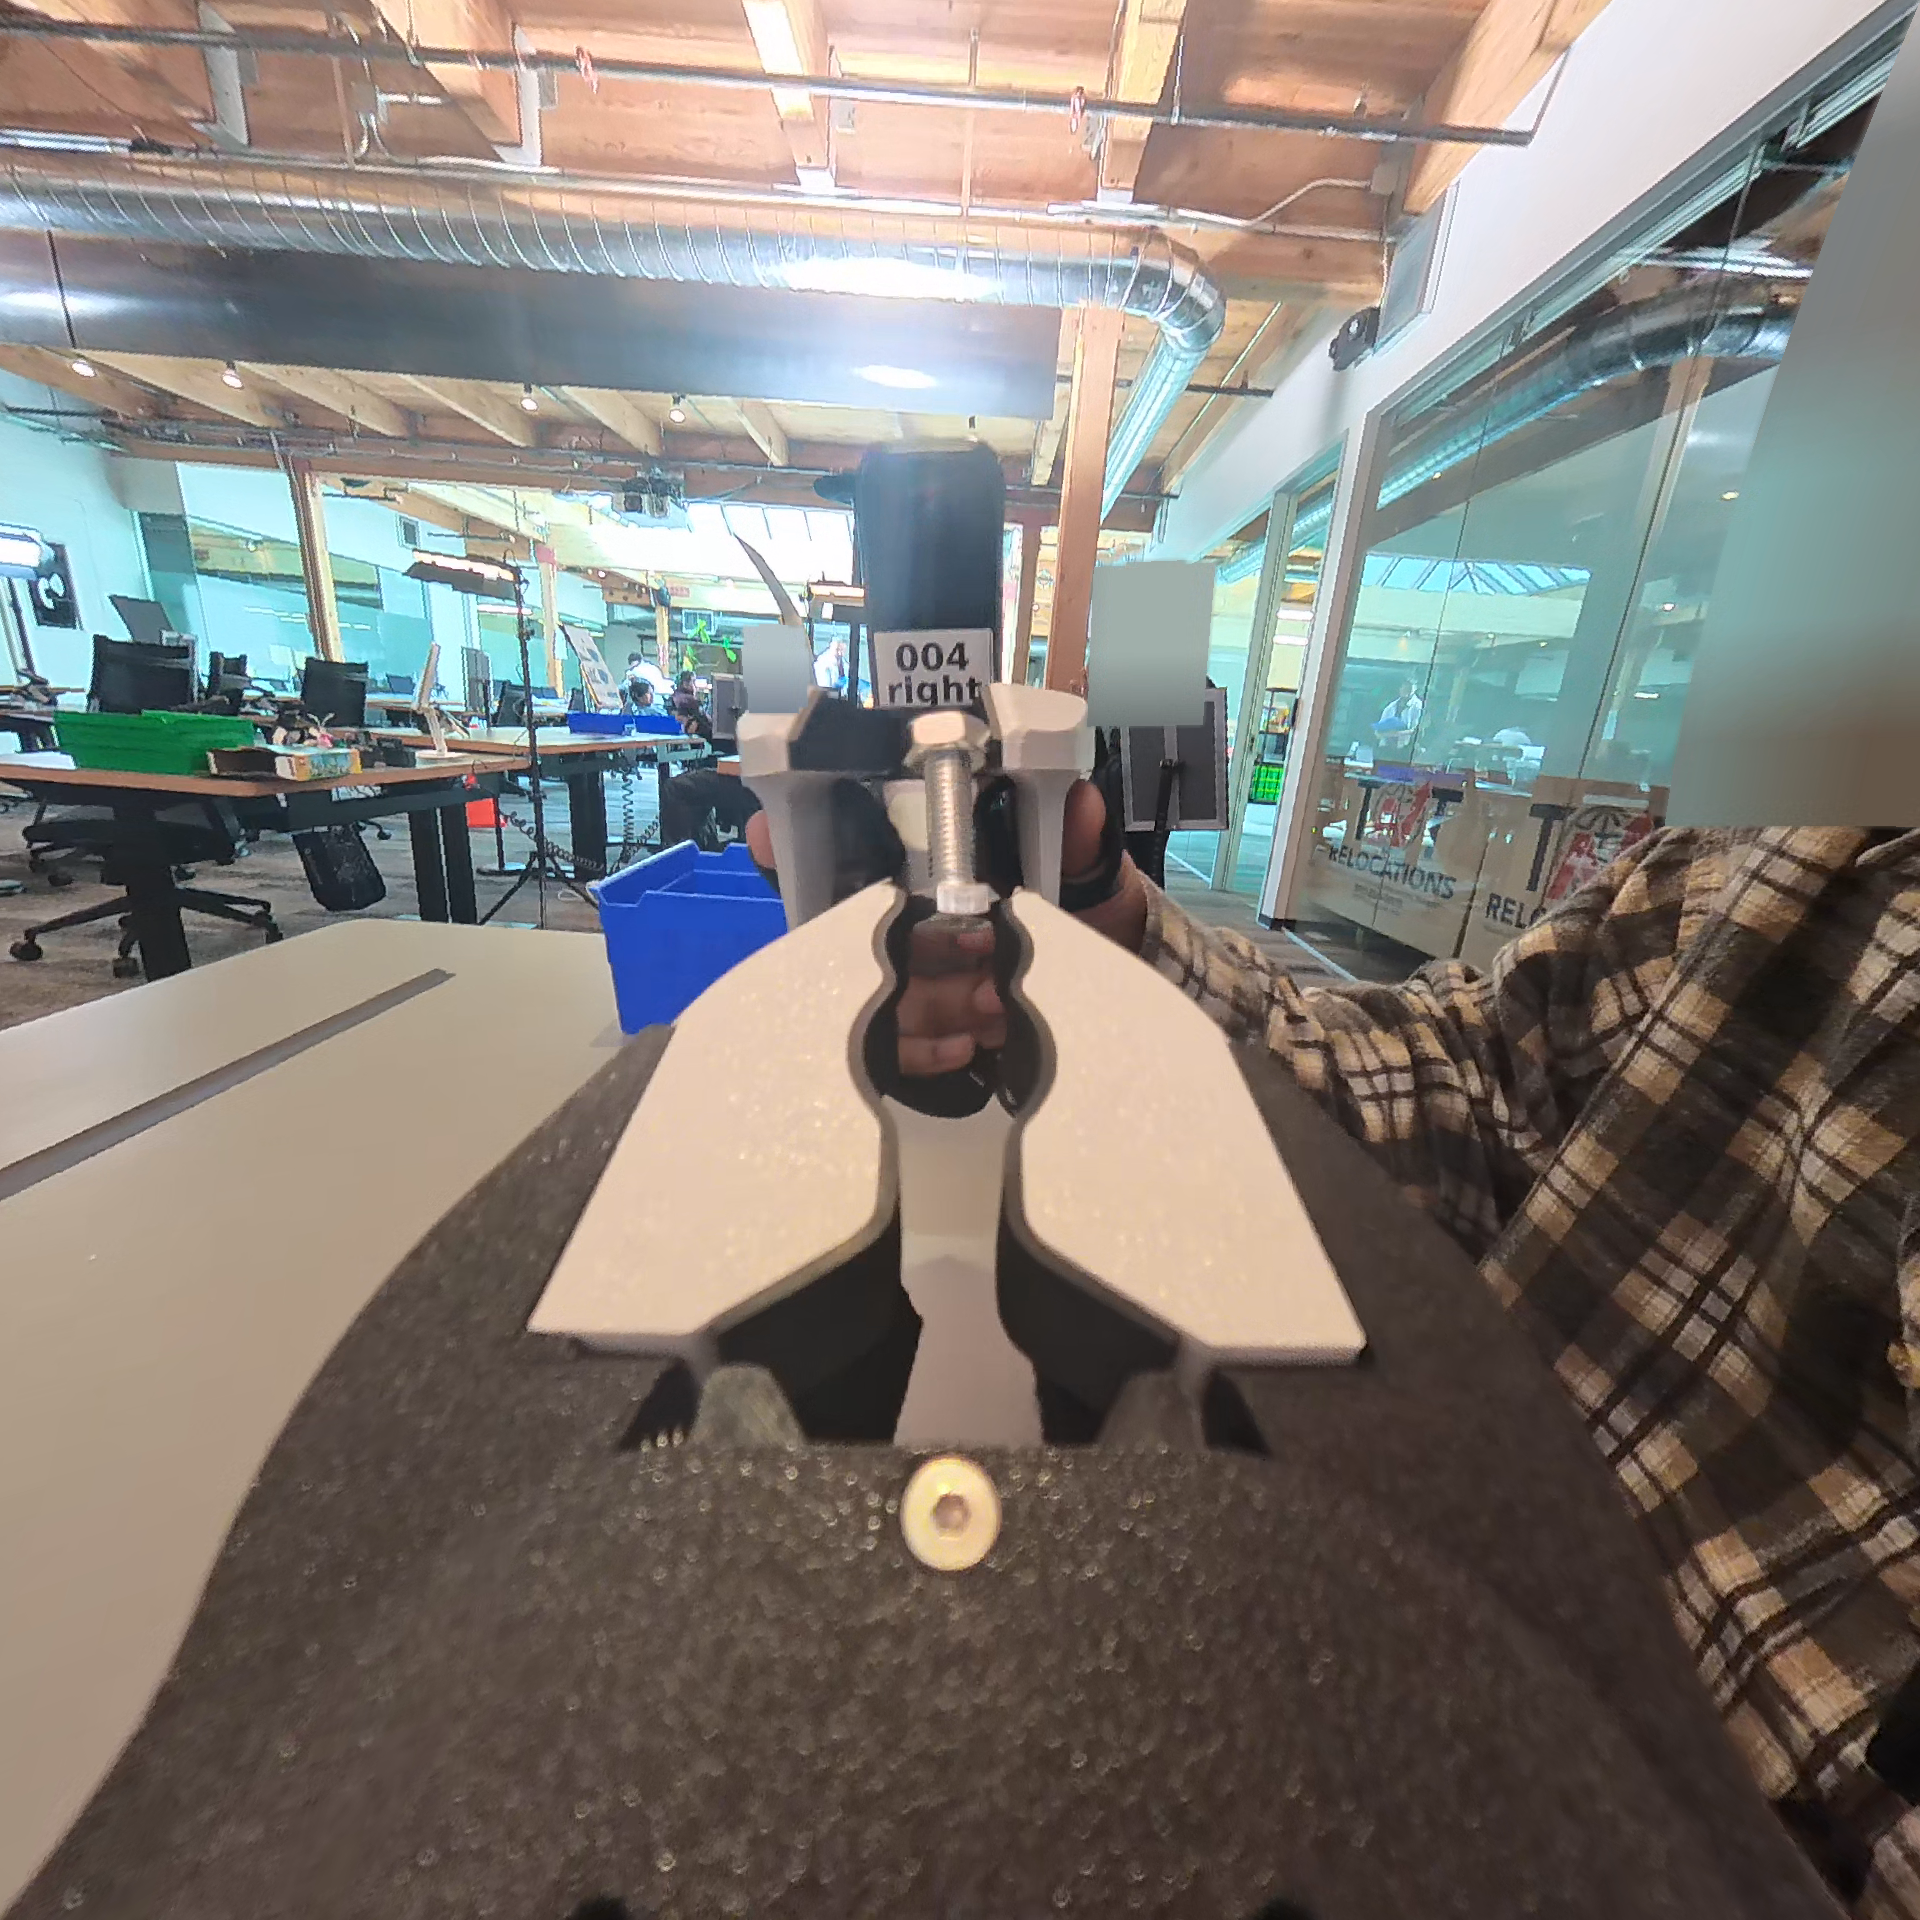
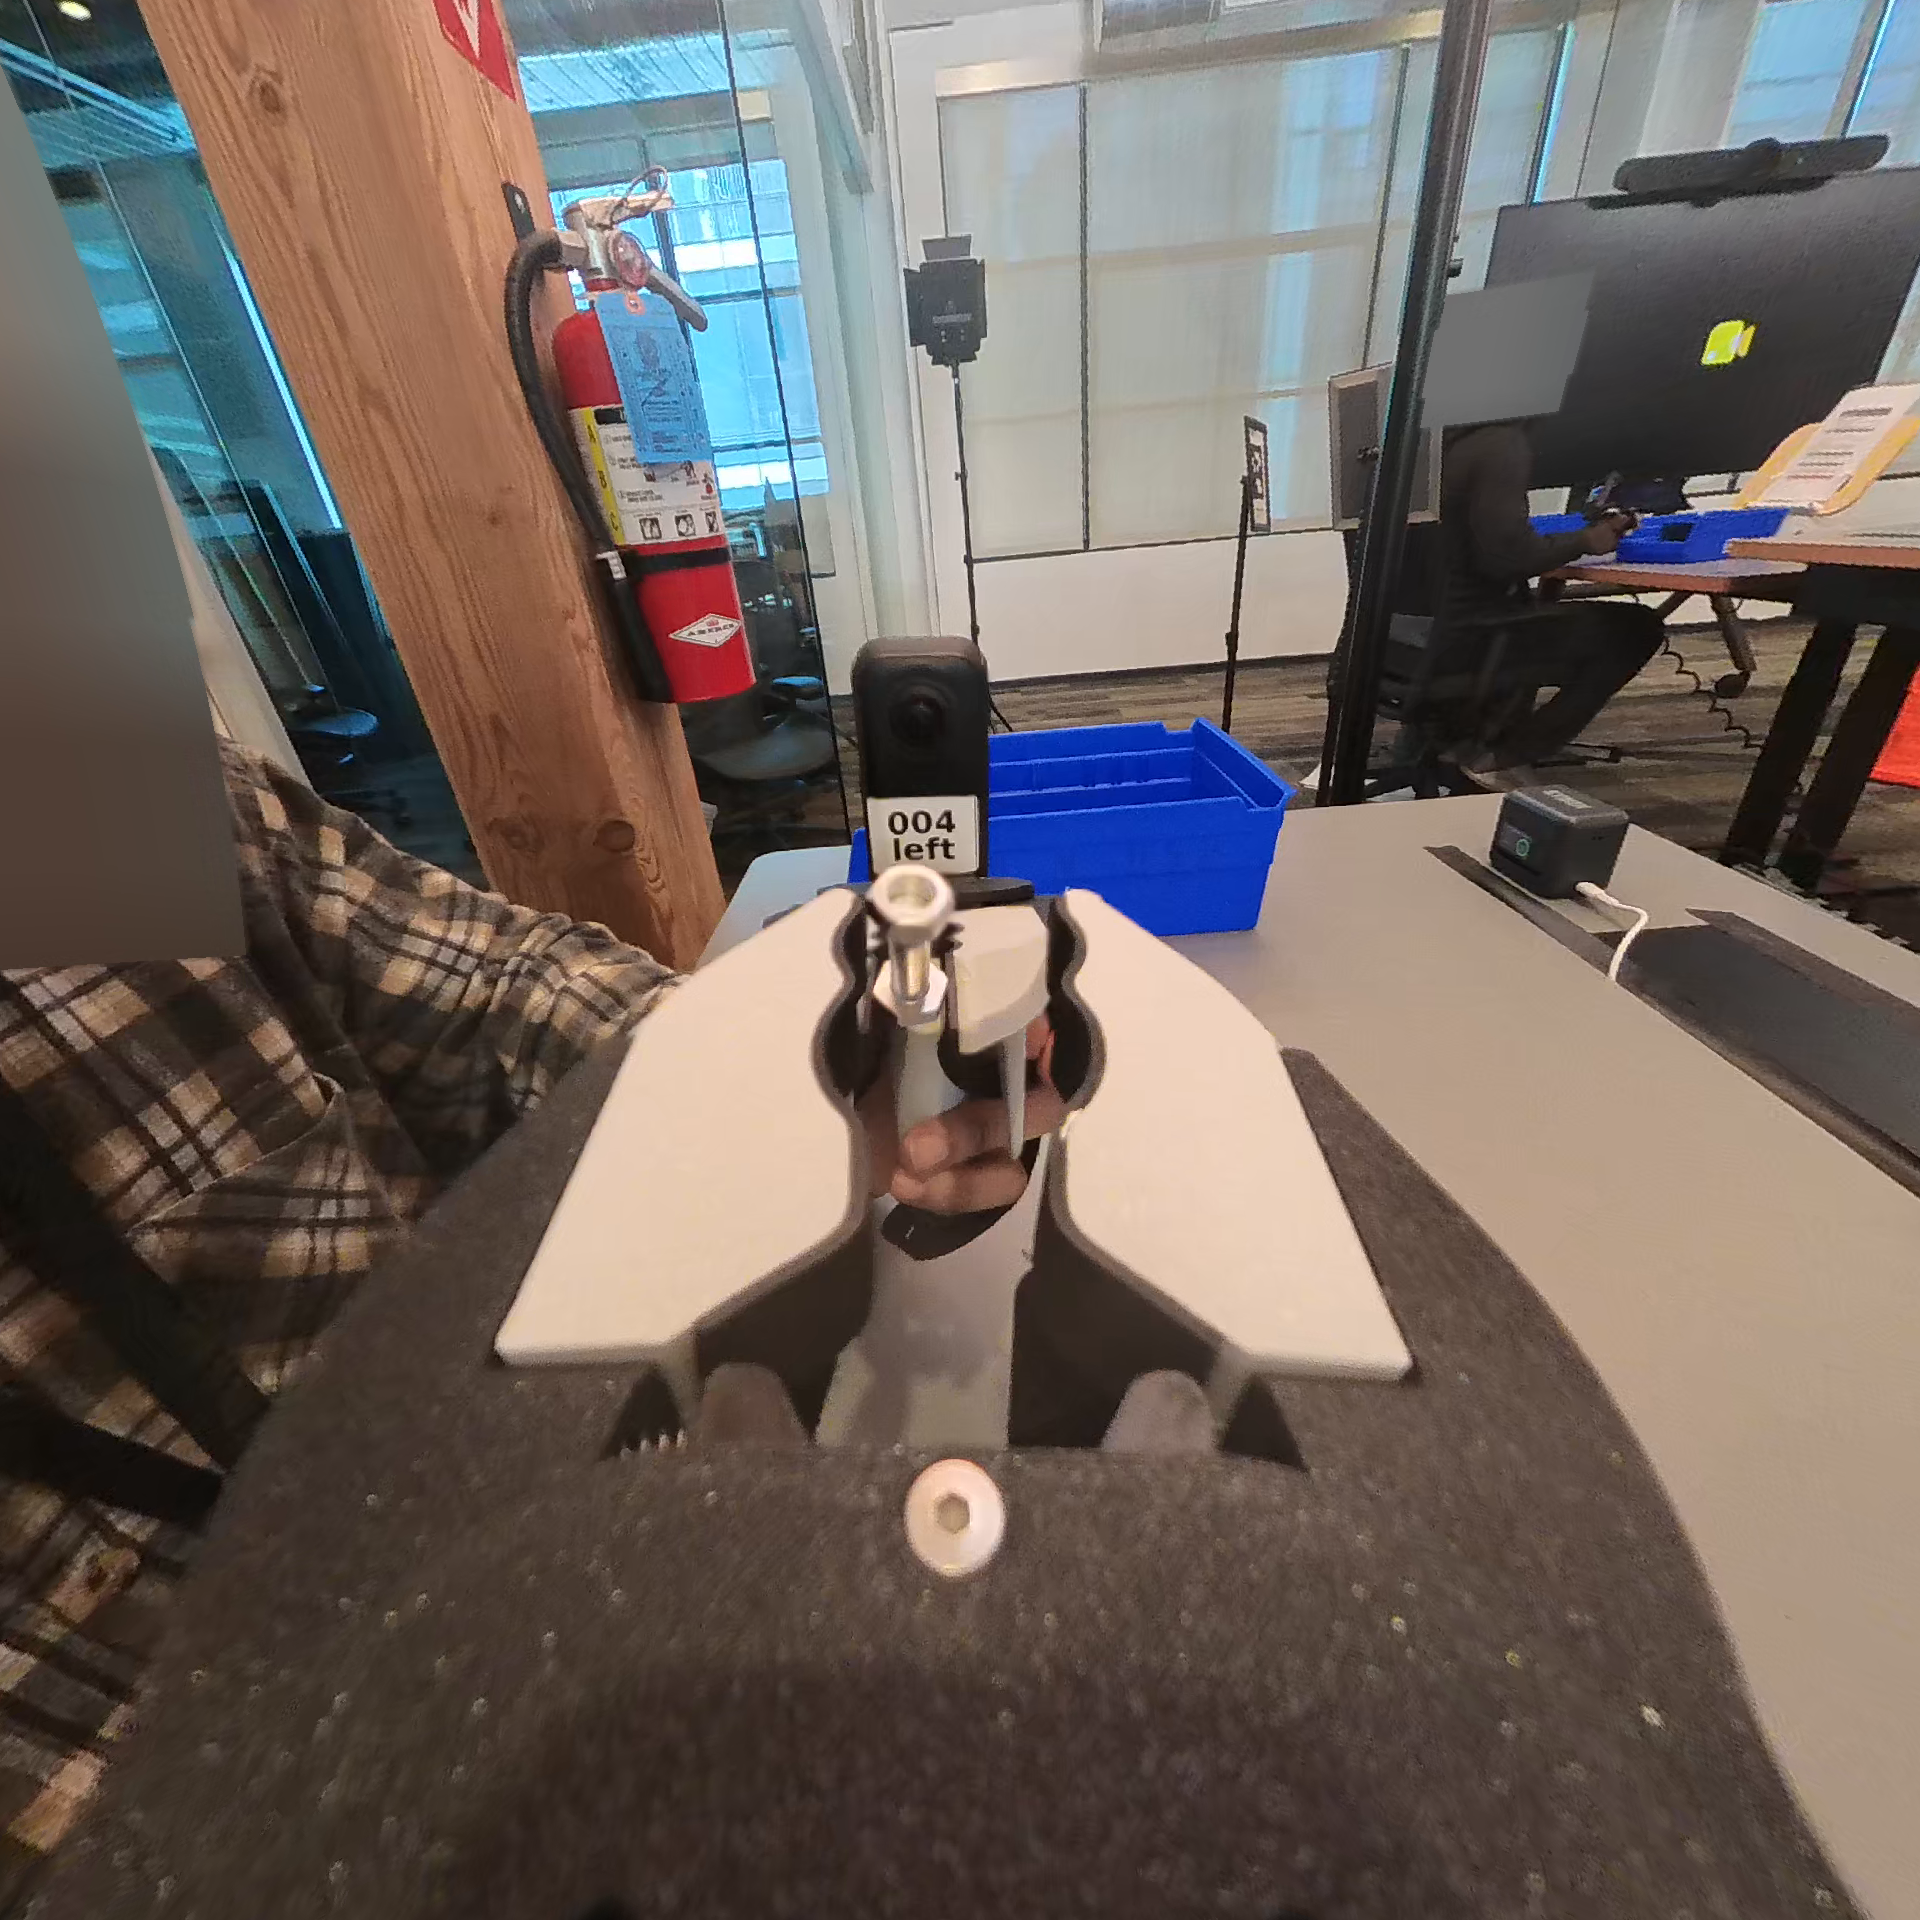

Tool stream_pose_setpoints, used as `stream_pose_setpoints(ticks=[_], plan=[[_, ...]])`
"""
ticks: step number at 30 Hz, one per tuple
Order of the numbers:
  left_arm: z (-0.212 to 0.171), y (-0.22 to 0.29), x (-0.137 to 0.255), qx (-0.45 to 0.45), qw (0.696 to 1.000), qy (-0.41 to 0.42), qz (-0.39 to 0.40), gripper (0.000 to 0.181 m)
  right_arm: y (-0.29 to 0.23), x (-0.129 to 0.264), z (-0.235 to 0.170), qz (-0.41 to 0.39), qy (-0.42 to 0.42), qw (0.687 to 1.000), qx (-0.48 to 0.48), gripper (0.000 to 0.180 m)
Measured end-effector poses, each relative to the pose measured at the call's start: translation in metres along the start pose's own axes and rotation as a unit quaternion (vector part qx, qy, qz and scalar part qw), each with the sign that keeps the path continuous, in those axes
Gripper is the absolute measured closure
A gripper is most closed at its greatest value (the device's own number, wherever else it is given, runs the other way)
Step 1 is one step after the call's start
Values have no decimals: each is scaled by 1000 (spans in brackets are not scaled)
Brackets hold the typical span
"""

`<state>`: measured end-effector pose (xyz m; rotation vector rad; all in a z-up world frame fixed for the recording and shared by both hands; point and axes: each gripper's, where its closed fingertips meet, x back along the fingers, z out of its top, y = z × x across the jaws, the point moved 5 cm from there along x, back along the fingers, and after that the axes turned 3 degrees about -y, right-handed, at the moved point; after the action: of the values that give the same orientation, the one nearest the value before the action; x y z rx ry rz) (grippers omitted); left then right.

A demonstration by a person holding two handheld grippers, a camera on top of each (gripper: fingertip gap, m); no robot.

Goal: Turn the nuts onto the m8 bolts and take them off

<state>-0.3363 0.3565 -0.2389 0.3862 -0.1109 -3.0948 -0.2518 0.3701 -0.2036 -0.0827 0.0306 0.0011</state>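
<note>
The right gripper [image 2: 912, 961] pinched the bolt [image 1: 951, 805] by its head, high above the surface [image 2: 1455, 1039], so the left gripper [image 1: 956, 904], its fingers squeezing the nut [image 1: 965, 896], could turn it.

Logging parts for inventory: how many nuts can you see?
1: the nut is threaded on the bolt, between the fingers of the left gripper. More may be hidden in the blue bin.

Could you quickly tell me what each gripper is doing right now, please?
Left gripper: closed on the nut at the bolt's end.
Right gripper: closed on the bolt's head.
</note>
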Motion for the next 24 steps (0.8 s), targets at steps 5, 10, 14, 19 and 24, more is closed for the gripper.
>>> stream_pose_setpoints(ticks=[5, 10, 14, 19, 24], plan=[[4, 0, 2, 2, 1000, 13, -4, 166, 4, 0, -4, -5, -5, 1000, -7, 148], [3, -1, 2, 5, 1000, 13, -1, 166, 2, -2, -3, 6, 8, 1000, -8, 149], [2, -2, 2, 7, 1000, 10, 2, 166, -1, -4, -3, 24, 17, 1000, 0, 159], [1, -2, 2, 7, 1000, 7, 3, 166, -4, -6, -3, 33, 16, 999, 12, 166], [2, -3, 2, 8, 1000, 7, 6, 166, -2, 1, 3, 17, 33, 999, 18, 166]])
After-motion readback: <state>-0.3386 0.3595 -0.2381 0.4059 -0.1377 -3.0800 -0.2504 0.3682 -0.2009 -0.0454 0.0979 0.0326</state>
